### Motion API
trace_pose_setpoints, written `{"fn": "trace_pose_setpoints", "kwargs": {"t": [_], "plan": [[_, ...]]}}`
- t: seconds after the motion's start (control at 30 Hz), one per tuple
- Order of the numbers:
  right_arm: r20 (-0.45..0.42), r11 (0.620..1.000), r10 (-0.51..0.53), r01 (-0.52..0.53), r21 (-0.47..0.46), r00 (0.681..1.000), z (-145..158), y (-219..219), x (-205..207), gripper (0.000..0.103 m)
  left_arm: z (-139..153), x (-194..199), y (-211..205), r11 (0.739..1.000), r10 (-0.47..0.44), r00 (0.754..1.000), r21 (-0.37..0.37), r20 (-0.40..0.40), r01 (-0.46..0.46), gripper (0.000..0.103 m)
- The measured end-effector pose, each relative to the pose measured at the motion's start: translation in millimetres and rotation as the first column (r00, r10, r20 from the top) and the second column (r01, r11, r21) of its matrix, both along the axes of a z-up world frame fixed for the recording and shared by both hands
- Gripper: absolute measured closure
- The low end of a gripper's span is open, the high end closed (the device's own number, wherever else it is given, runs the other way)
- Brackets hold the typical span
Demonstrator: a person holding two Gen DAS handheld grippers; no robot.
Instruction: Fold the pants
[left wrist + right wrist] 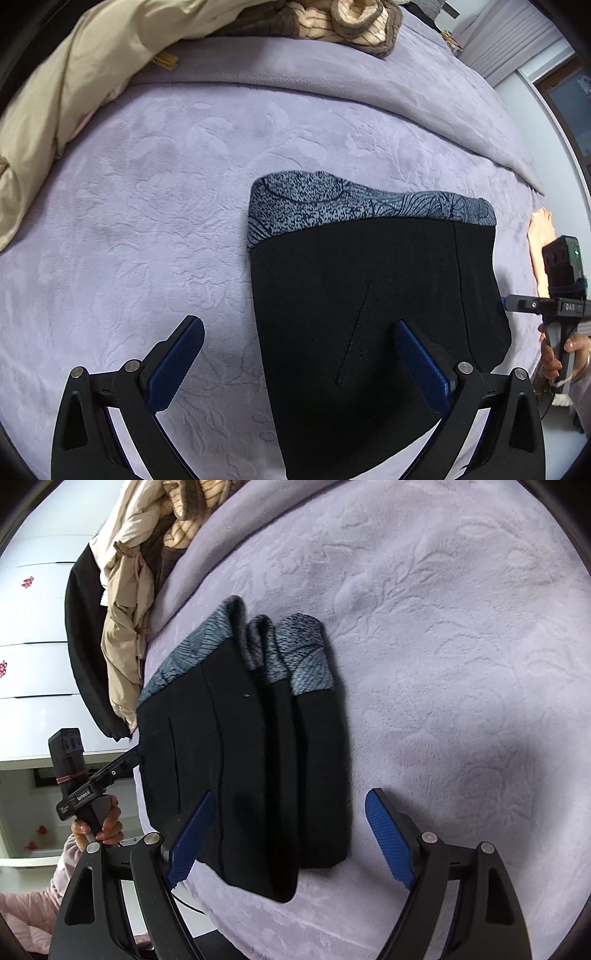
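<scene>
**Folded black pants lie on the lavender bedspread, both claws spread wide and empty**

The black fabric pants with a blue-grey patterned waistband (373, 302) are seen lying flat on the embossed lavender plush bedspread (155, 206), folded into a compact stack. In the right wrist view the pants (251, 760) are shown as several layers, three patterned waistband edges being lined up side by side at the far end of the stack. One black corner at the near end is seen sticking out past the rest of the stack.

The left gripper (299, 358) is held above the near end of the pants with its jaws spread wide; nothing is gripped. One blue-padded finger is placed over the black fabric, the other over bare bedspread beside the pants. Contact with the cloth cannot be judged.

The right gripper (290, 830) is likewise held wide apart and empty, the near end of the pants being framed between its blue pads. Each gripper is also caught in the other's camera at the side of the pants, its handle being gripped by a hand.

A cream quilted jacket (62, 96) and a brown and cream striped fleece garment (343, 22) are piled beyond the pants, at the far side of the bedspread.
</scene>
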State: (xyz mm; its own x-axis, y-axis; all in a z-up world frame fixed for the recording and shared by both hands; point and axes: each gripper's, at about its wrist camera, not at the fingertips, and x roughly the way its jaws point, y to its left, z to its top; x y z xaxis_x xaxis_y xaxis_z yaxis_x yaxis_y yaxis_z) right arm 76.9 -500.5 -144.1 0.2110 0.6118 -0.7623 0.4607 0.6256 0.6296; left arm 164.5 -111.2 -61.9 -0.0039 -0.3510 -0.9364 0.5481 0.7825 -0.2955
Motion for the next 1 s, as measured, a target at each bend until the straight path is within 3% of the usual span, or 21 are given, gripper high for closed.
{"fn": "trace_pose_setpoints", "kwargs": {"t": [0.1, 0.33, 0.43, 0.47, 0.6, 0.67, 1.0], "plan": [[0.003, 1.0, 0.012, -0.012, 0.016, 1.0, -11, -1, 4, 0.017, -8, 0, -2, 1.0, -0.005, 1.0, -0.03, -0.025, 0.004, 0.0], [0.11, 0.992, -0.005, -0.008, 0.122, 0.994, -25, 5, 23, 0.017, -28, -7, -30, 0.997, -0.053, 0.998, -0.064, -0.035, 0.051, 0.0], [0.066, 0.994, -0.008, 0.001, 0.109, 0.998, -35, 15, 32, 0.018, -33, -10, -34, 0.998, -0.028, 0.999, -0.056, -0.023, 0.026, 0.0], [0.051, 0.994, -0.024, 0.019, 0.11, 0.998, -36, 15, 32, 0.021, -31, -10, -33, 0.998, -0.009, 1.0, -0.064, -0.024, 0.007, 0.005], [0.063, 0.994, -0.039, 0.032, 0.102, 0.997, -18, 19, 28, 0.043, -11, -22, -33, 0.996, -0.012, 0.999, -0.087, 0.03, 0.015, 0.033], [0.081, 0.99, -0.067, 0.056, 0.131, 0.994, -8, 18, 22, 0.052, 0, -28, -32, 0.996, -0.019, 0.999, -0.085, 0.047, 0.023, 0.038], [0.118, 0.964, -0.147, 0.116, 0.238, 0.982, 35, 38, -14, 0.056, 48, -60, 14, 0.993, -0.02, 1.0, -0.12, 0.008, 0.021, 0.038]]}}
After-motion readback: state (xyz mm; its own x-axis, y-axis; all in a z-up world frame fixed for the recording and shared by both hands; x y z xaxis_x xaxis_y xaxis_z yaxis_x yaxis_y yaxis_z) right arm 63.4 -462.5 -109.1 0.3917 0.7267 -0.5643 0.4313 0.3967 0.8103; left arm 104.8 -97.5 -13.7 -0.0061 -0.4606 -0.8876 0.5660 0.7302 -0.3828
